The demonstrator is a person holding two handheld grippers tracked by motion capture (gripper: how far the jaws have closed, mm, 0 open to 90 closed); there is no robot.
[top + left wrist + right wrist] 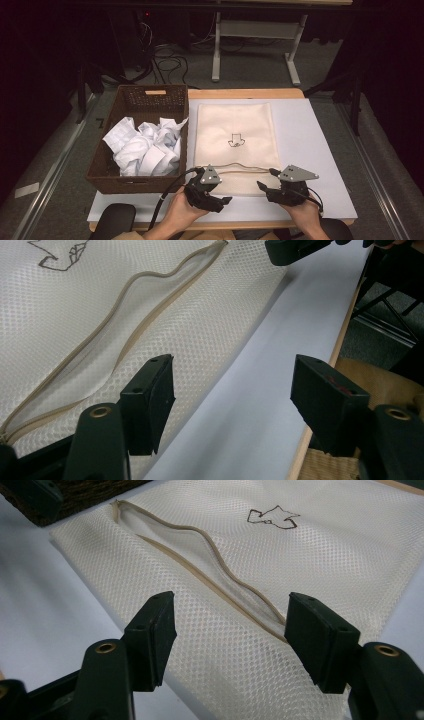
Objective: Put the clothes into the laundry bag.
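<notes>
Hovering: left gripper [226, 200], right gripper [261, 187], fingers spread, near mesh bag [235, 125] zipper edge.

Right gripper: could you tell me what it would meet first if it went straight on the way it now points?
Most likely the cream mesh bag: the open right gripper points at the bag's near edge, just before its gaping zipper opening. Its height above the bag is unclear.

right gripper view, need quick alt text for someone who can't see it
Two black jaws stand open above a cream mesh laundry bag lying flat on a pale table, nothing between them. The bag's zip opening gapes in a wavy line, and a small arrow drawing marks the mesh beyond it.
</notes>
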